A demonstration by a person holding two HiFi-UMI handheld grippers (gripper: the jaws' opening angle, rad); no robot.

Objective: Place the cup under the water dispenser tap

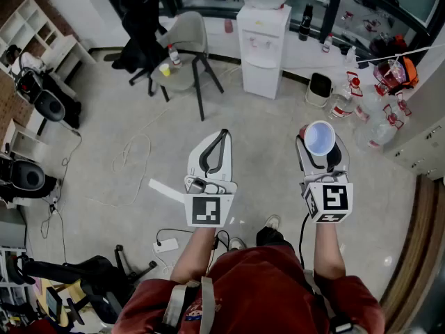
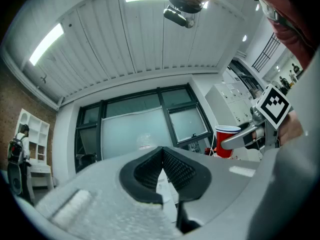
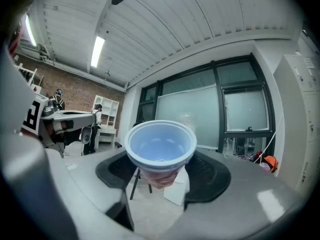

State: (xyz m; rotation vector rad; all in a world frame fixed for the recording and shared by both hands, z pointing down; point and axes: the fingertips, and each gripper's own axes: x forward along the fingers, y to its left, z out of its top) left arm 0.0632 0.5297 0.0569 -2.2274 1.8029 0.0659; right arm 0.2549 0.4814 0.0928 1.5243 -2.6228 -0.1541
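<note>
Head view: right gripper point(image 1: 318, 147) closed on the red cup point(image 1: 319, 138), pads on its side wall, mouth upward, carried in the air over the floor and well apart from the white water dispenser point(image 1: 263, 44) at the far wall; left gripper point(image 1: 222, 136) with jaws together, holding nothing. Left gripper view: pads meet, empty; the cup shows at right in the other gripper. Right gripper view: cup sits between the spread pads, pale interior apparently empty, dispenser small beyond it. Handling, as judged: thin plastic, light, springy – easily crushed or popped out of the grip. Hold the side wall below the rim with gentle pressure, upright.
</note>
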